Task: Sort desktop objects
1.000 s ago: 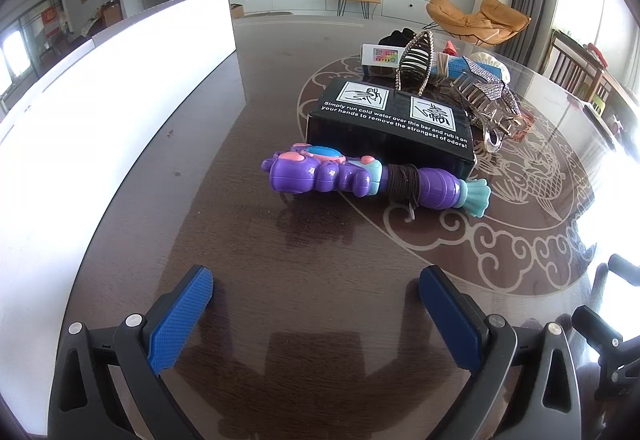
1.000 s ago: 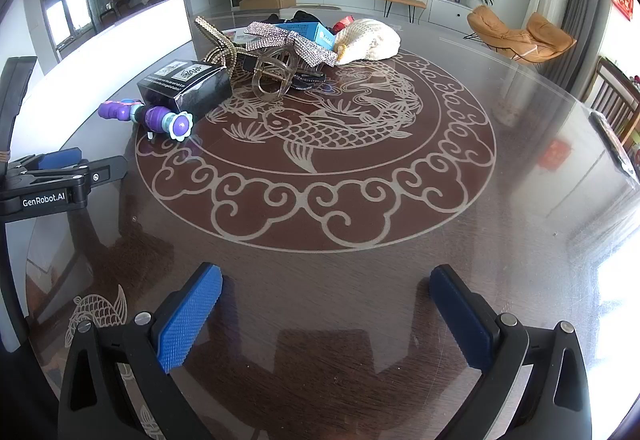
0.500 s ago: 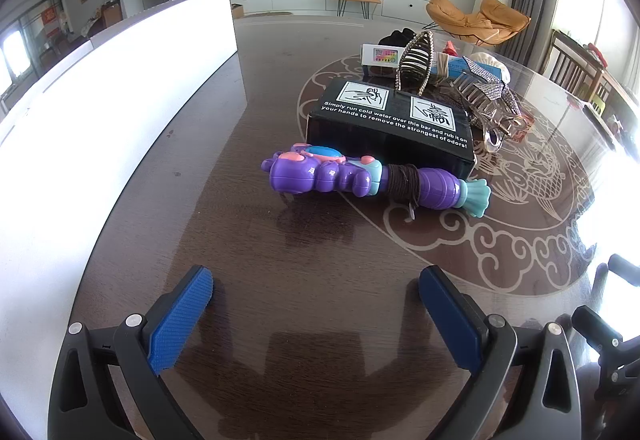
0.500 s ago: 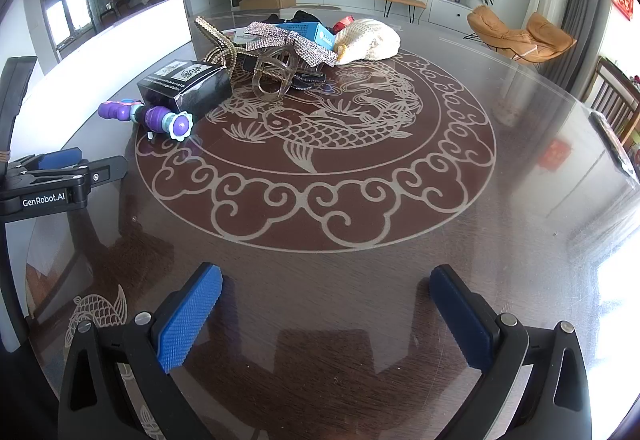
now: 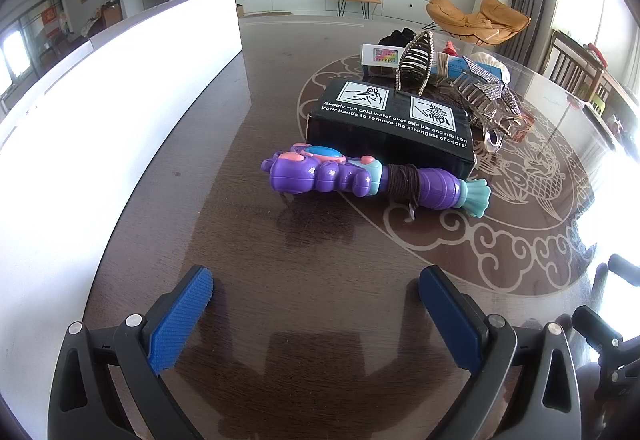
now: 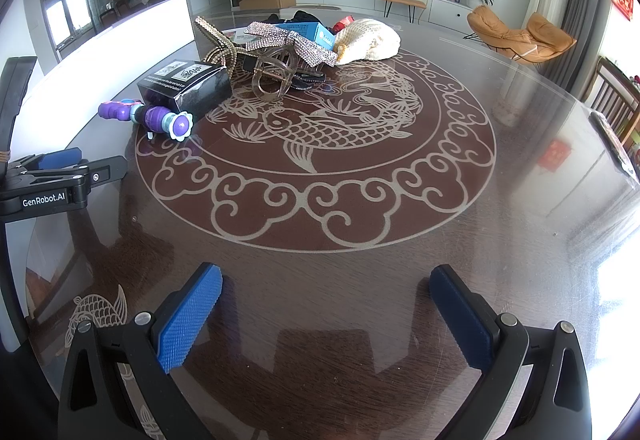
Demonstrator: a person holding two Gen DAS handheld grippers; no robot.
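A purple toy (image 5: 360, 180) (image 6: 148, 116) with a brown hair tie wound round it lies on the dark table, against a black box (image 5: 392, 124) (image 6: 186, 84). Behind the box sit rhinestone hair clips (image 5: 480, 96) (image 6: 280, 48), a blue box (image 6: 312, 32) and a cream knitted item (image 6: 368, 40). My left gripper (image 5: 316, 288) is open, low over the table, a short way in front of the toy. My right gripper (image 6: 326, 288) is open over bare table, far from the pile. The left gripper's body (image 6: 48, 184) shows at the left edge of the right wrist view.
A long white panel (image 5: 100, 128) (image 6: 120, 44) runs along the table's left side. The table (image 6: 360, 200) carries a round fish-and-cloud pattern. Chairs stand beyond the right edge, and a TV cabinet is along the far wall.
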